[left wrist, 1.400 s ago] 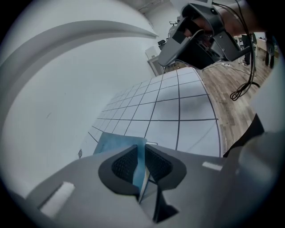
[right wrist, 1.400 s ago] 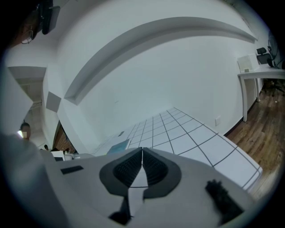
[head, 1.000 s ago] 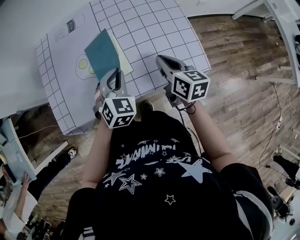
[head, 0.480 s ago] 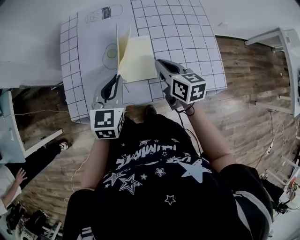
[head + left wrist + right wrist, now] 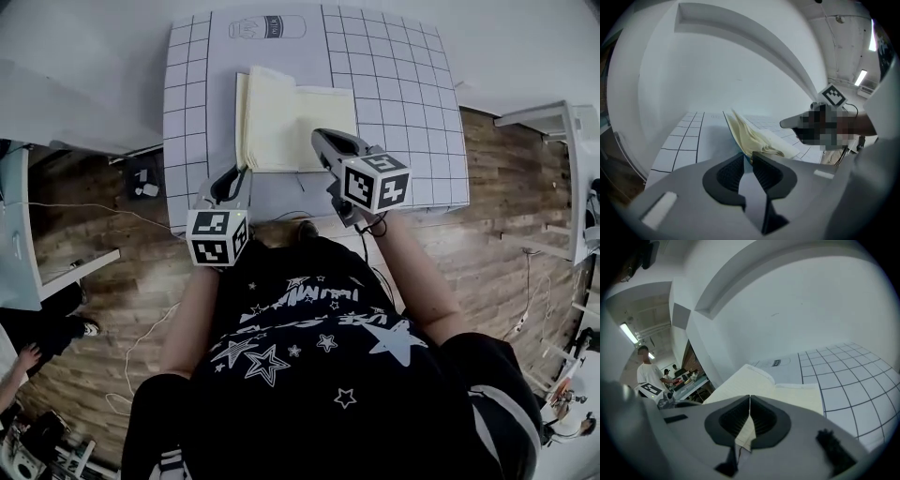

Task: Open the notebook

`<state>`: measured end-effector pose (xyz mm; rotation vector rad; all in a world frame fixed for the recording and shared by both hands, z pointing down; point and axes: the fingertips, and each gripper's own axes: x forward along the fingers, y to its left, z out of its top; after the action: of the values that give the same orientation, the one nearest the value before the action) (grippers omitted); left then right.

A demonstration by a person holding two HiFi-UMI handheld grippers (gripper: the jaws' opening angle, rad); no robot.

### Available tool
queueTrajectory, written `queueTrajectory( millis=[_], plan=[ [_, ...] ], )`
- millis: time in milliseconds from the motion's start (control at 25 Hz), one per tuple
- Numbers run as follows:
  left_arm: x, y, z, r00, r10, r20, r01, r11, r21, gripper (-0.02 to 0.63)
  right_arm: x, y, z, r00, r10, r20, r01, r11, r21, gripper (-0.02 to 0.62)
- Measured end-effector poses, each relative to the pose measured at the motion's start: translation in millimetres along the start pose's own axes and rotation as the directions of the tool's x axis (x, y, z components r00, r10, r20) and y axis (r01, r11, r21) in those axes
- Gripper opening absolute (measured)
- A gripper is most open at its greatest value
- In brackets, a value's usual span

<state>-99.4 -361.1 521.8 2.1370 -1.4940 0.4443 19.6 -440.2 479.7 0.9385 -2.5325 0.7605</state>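
Right gripper (image 5: 749, 400) pinches the open cream-paged notebook (image 5: 292, 127); left gripper (image 5: 748, 159), jaws just opening, straddles its edge.

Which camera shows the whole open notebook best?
The head view: it looks down on the notebook, open with both pages showing. The left gripper view catches only its fanned edge; the right gripper view skims low across its pale pages.

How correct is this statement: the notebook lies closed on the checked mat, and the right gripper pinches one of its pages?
One thing is wrong. The notebook is not closed: it lies open on the checked mat, cream pages up, as the head view shows. The right gripper does pinch one of its pages.
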Motion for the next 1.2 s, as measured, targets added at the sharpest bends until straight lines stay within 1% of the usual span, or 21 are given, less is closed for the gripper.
queueTrajectory(
  millis=[120, 200, 280, 360, 520, 680, 800, 880, 1000, 1200],
  plan=[
    [3.1, 10.3, -17.4, 0.998, -0.014, -0.068, 0.018, 0.998, 0.059, 0.095, 11.2, 7.6, -1.3, 0.999, -0.027, -0.021, 0.027, 1.0, -0.011, 0.017],
    [1.8, 15.5, -24.1, 0.995, -0.031, -0.093, 0.04, 0.994, 0.097, 0.117, 16.4, 12.0, -1.4, 0.999, -0.046, -0.028, 0.046, 0.999, -0.013, 0.017],
    [-0.5, 22.4, -29.2, 0.993, -0.045, -0.109, 0.058, 0.991, 0.12, 0.128, 20.2, 15.7, -0.7, 0.997, -0.068, -0.032, 0.067, 0.998, -0.014, 0.017],
    [-3.8, 32.3, -34.6, 0.991, -0.053, -0.121, 0.068, 0.99, 0.125, 0.133, 22.7, 19.4, -1.3, 0.995, -0.092, -0.035, 0.091, 0.996, -0.014, 0.017],
    [-10.0, 53.3, -37.0, 0.991, -0.073, -0.108, 0.083, 0.993, 0.089, 0.132, 22.1, 25.9, -8.5, 0.988, -0.147, -0.045, 0.147, 0.989, 0.004, 0.017],
    [-10.7, 62.7, -35.3, 0.988, -0.117, -0.099, 0.126, 0.988, 0.091, 0.131, 11.9, 29.0, -22.6, 0.975, -0.211, -0.065, 0.213, 0.977, 0.023, 0.017],
    [-12.1, 67.1, -28.5, 0.985, -0.148, -0.087, 0.156, 0.982, 0.102, 0.13, 6.2, 34.4, -29.9, 0.969, -0.236, -0.072, 0.239, 0.971, 0.028, 0.017],
    [-14.5, 67.4, -20.2, 0.984, -0.162, -0.072, 0.169, 0.979, 0.115, 0.13, 0.1, 38.7, -31.9, 0.967, -0.247, -0.063, 0.25, 0.968, 0.036, 0.017],
    [-22.0, 63.7, -6.1, 0.986, -0.163, -0.039, 0.167, 0.977, 0.136, 0.127, -11.2, 44.2, -34.5, 0.967, -0.253, -0.037, 0.254, 0.966, 0.053, 0.017],
    [-47.8, 40.3, -4.6, 0.986, -0.164, -0.013, 0.164, 0.978, 0.13, 0.115, -40.7, 52.7, -44.9, 0.974, -0.227, 0.016, 0.224, 0.97, 0.09, 0.017]
  ],
)
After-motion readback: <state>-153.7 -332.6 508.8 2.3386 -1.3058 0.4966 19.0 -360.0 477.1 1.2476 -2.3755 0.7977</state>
